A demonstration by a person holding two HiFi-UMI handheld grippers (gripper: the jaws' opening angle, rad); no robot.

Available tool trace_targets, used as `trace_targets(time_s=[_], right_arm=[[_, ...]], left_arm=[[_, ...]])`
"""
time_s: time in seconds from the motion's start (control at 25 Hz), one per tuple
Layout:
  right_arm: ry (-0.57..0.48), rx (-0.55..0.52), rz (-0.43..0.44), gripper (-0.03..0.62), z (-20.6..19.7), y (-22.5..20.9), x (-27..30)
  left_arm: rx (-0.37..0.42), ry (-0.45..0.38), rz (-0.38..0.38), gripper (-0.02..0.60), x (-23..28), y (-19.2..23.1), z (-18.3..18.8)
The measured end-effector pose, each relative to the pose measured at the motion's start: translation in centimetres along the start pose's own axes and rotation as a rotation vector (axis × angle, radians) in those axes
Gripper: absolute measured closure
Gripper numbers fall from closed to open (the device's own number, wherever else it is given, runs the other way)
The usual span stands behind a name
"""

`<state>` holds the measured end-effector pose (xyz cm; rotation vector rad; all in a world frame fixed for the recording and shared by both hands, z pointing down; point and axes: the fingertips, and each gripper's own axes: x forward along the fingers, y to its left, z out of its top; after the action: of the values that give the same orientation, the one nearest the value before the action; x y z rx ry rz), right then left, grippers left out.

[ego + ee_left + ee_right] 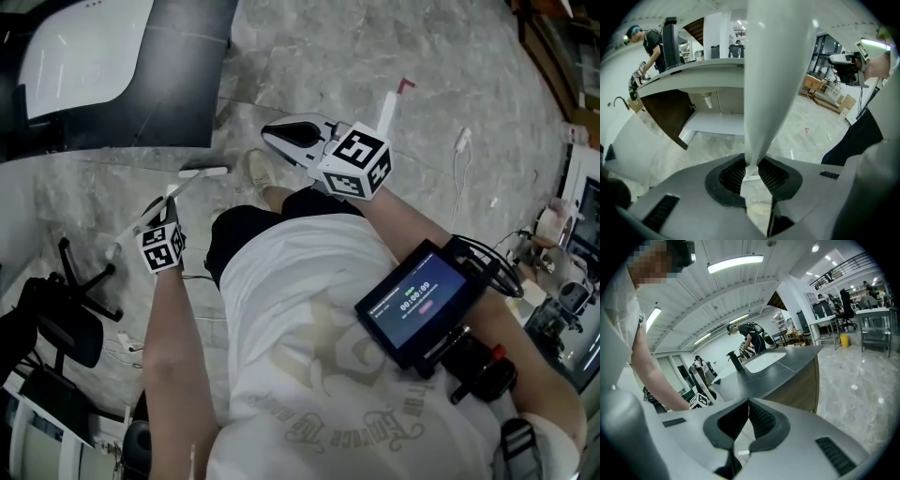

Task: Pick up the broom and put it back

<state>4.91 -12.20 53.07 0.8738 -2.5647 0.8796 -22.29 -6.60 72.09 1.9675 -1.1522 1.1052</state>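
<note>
The broom shows as a thin white handle (187,183) running across the floor to a small white head (204,172). My left gripper (169,202), with its marker cube nearer my body, is shut on that handle. In the left gripper view the white handle (768,70) fills the middle and narrows down between the dark pads (733,176), which press on it. My right gripper (269,134) hovers in front of my body, pointing left, apart from the broom. Its jaws meet at the tips in the right gripper view (748,402), with nothing between them.
A dark counter with a white sink (84,47) stands at the far left, and a black office chair (56,319) is beside my left arm. A white stick with a red tip (389,103) and a white cable (461,141) lie on the marble floor. Another person (647,42) works at the counter.
</note>
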Motion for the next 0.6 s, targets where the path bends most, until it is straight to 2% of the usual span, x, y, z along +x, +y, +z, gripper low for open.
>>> trace_targets(time_s=[0.32, 0.48, 0.6], right_arm=[[-0.013, -0.030, 0.029, 0.576, 0.0, 2.5, 1.2], [-0.038, -0.048, 0.004, 0.576, -0.7, 6.1, 0.4], [-0.056, -0.045, 0.000, 0.576, -1.0, 6.8, 0.3]], left_arm=[[-0.024, -0.078, 0.023, 0.489, -4.2, 0.1, 0.0], [-0.037, -0.152, 0.033, 0.489, -8.4, -0.2, -1.0], [-0.036, -0.188, 0.035, 0.489, -10.2, -0.6, -0.7]])
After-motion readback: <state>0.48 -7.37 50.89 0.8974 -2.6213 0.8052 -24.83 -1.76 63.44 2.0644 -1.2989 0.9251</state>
